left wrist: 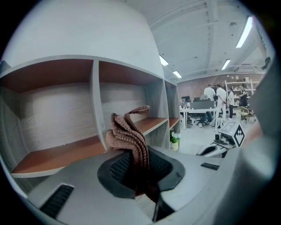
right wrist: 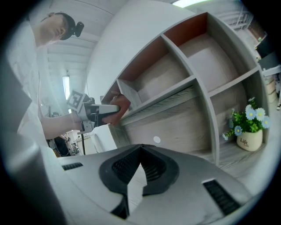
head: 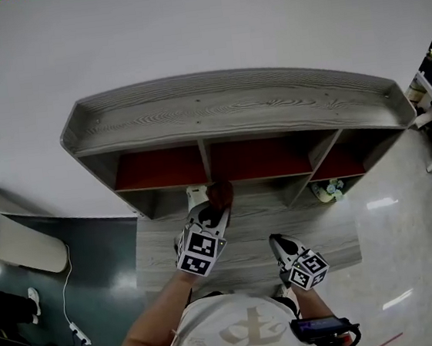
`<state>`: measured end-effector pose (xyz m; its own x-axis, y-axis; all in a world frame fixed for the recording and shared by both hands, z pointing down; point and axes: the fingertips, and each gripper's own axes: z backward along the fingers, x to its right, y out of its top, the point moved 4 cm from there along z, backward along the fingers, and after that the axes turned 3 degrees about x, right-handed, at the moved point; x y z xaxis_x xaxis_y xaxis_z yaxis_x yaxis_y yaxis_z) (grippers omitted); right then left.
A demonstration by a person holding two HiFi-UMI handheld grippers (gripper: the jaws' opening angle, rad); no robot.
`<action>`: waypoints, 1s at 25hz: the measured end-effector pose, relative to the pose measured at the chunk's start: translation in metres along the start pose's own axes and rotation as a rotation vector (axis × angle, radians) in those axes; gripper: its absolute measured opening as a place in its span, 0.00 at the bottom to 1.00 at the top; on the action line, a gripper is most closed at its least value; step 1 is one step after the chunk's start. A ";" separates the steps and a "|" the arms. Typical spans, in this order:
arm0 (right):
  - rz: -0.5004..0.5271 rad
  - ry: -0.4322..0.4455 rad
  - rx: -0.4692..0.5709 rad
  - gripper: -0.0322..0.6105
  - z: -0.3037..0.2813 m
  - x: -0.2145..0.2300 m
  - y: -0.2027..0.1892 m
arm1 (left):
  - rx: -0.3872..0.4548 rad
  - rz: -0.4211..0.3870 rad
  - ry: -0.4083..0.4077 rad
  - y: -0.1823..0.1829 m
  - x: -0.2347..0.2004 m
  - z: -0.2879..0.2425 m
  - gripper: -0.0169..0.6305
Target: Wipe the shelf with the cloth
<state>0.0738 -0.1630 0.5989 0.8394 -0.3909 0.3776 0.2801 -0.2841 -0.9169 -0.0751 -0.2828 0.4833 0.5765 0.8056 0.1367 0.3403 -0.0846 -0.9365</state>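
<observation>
Coarse-knit brown cloth [left wrist: 129, 136]; matt grey woodgrain shelf [head: 231, 104]; smooth glossy floor [head: 392, 222]

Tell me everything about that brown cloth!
The cloth is reddish-brown and knitted, with a ribbed, woolly look. It is bunched into folds, and one loop sticks up at the top. The left gripper pinches its lower part between its fingers, holding it close before the upright divider of the shelf.
</observation>
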 end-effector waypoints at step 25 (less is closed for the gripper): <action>-0.040 0.020 0.015 0.06 0.082 0.113 0.035 | -0.236 0.026 0.549 0.063 -0.035 -0.111 0.14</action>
<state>0.2169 -0.1450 0.5987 0.8180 -0.3971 0.4162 0.3202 -0.2866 -0.9029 0.0089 -0.3816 0.4552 0.8652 0.3860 0.3201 0.4403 -0.2790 -0.8534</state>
